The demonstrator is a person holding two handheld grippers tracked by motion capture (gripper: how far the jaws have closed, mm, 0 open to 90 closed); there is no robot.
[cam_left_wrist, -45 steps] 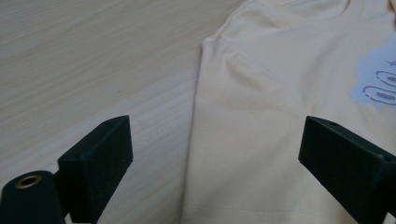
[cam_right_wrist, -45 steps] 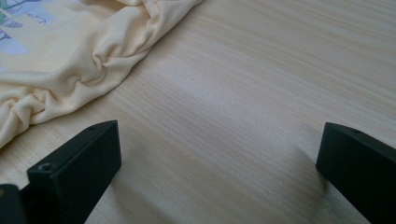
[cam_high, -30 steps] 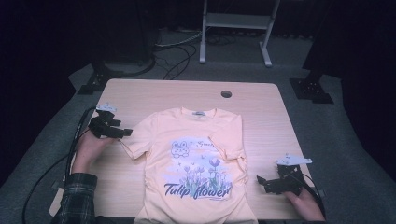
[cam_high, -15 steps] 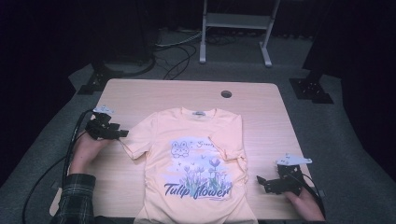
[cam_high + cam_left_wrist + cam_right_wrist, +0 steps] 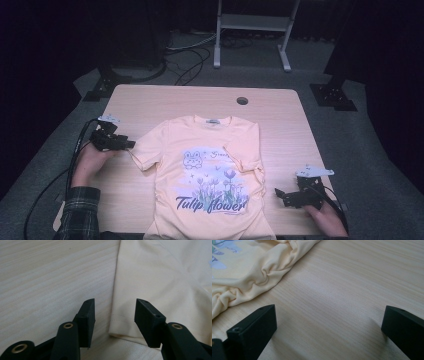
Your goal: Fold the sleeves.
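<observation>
We see a pale yellow T-shirt [image 5: 210,170] printed with flowers and the words "Tulip flower" lying face up near the middle of the wooden table [image 5: 165,102], its collar toward the far edge. Our left gripper [image 5: 131,144] sits at the tip of the shirt's left sleeve [image 5: 140,302]. Its jaws have just been closing and now stand partly open, with the sleeve hem between them; the pads do not yet press on the cloth. Our right gripper [image 5: 276,192] rests low over bare table just beside the shirt's bunched right side [image 5: 274,267], jaws spread wide with nothing but wood between them. A small round hole [image 5: 242,100] sits near the table's far edge.
</observation>
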